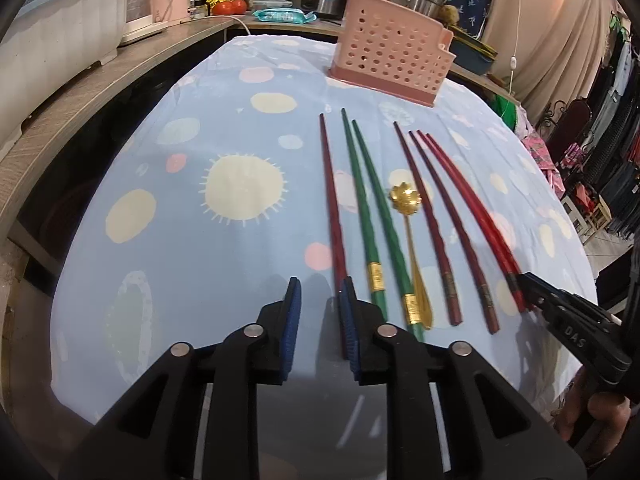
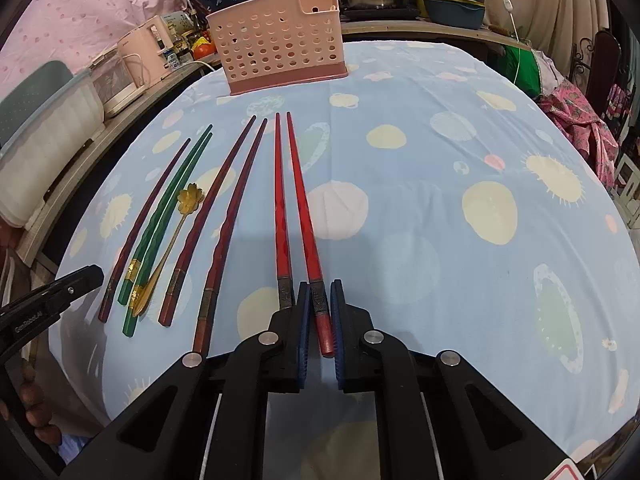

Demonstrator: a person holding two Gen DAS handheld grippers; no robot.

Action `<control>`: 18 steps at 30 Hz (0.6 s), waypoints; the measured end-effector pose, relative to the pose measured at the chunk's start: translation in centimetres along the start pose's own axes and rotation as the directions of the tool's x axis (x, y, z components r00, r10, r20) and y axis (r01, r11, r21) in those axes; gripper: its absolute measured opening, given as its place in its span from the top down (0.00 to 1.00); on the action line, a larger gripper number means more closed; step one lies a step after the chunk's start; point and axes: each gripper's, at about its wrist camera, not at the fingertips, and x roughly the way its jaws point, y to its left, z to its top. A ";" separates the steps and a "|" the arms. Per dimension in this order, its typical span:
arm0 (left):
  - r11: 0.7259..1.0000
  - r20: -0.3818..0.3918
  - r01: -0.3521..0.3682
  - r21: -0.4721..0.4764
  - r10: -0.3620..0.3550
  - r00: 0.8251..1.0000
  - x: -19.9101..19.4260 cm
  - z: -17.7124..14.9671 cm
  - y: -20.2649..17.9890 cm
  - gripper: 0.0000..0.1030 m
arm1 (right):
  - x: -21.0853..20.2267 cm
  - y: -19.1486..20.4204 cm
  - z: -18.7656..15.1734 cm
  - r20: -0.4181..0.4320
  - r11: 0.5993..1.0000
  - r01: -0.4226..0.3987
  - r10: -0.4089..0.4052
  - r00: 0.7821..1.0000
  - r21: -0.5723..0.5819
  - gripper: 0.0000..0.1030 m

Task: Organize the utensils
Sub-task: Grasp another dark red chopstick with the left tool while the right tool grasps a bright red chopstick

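- Blue cloth with pale spots covered the table; a pink perforated plastic holder stood far beyond both jaws.
- Right gripper was clamped on the butt of one bright red chopstick; its twin lay just left.
- Left gripper stood apart, its right pad beside a dark red chopstick; whether it touched was unclear.
- Right of those jaws lay green chopsticks and a gold flower-bowled spoon.

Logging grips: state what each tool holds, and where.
Right tool: closed on the rightmost red chopstick at its thick handle end. Left tool: holds nothing.
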 end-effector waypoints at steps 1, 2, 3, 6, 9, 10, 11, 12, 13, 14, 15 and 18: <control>1.000 -0.001 0.006 0.005 -0.006 1.000 -0.1 0.0 -0.2 0.75 | 0.0 0.0 0.0 0.000 1.000 -0.001 0.001 1.000 0.000 0.91; 1.000 -0.002 0.008 0.008 -0.008 1.000 -0.1 -0.1 -0.4 0.73 | 0.0 0.0 0.0 0.000 1.000 -0.001 0.001 1.000 0.001 0.91; 1.000 -0.005 0.012 0.014 -0.012 1.000 -0.1 -0.2 -0.5 0.73 | 0.0 0.0 0.0 0.001 1.000 0.000 0.000 1.000 0.000 0.91; 1.000 -0.021 0.018 0.018 -0.018 1.000 0.2 -0.5 -0.8 0.73 | 0.0 0.0 0.0 0.001 1.000 0.001 -0.001 1.000 -0.002 0.92; 1.000 -0.042 0.017 0.013 -0.017 0.999 0.7 -0.8 -0.8 0.73 | 0.0 0.0 -0.1 0.001 1.000 0.000 0.000 1.000 -0.002 0.92; 1.000 -0.047 0.017 0.010 -0.017 0.999 0.9 -1.0 -0.7 0.73 | 0.0 0.0 -0.1 0.001 1.000 0.000 0.000 1.000 -0.002 0.92; 1.000 -0.048 0.019 0.008 -0.018 0.999 0.9 -1.1 -0.6 0.73 | 0.0 0.0 -0.1 0.001 1.000 0.000 0.000 1.000 -0.002 0.92; 1.000 -0.045 0.019 0.009 -0.018 0.999 0.8 -1.1 -0.6 0.73 | 0.0 0.0 -0.1 0.001 1.000 0.000 0.000 1.000 -0.002 0.92; 1.000 -0.044 0.016 0.011 -0.016 0.999 0.8 -1.2 -0.7 0.74 | 0.0 0.0 -0.1 0.001 1.000 0.000 0.000 1.000 -0.001 0.92; 1.000 -0.042 0.013 0.015 -0.012 0.999 0.8 -1.2 -0.7 0.76 | 0.0 0.0 -0.1 0.001 1.000 0.000 0.000 1.000 -0.001 0.92; 1.000 -0.041 0.010 0.017 -0.009 0.999 0.8 -1.3 -0.7 0.79 | 0.0 0.0 -0.1 0.001 1.000 0.000 0.000 1.000 -0.002 0.92; 1.000 -0.043 0.020 0.015 -0.019 0.999 0.7 -1.3 -0.6 0.84 | 0.0 0.0 -0.1 0.001 1.000 0.000 0.000 1.000 -0.002 0.92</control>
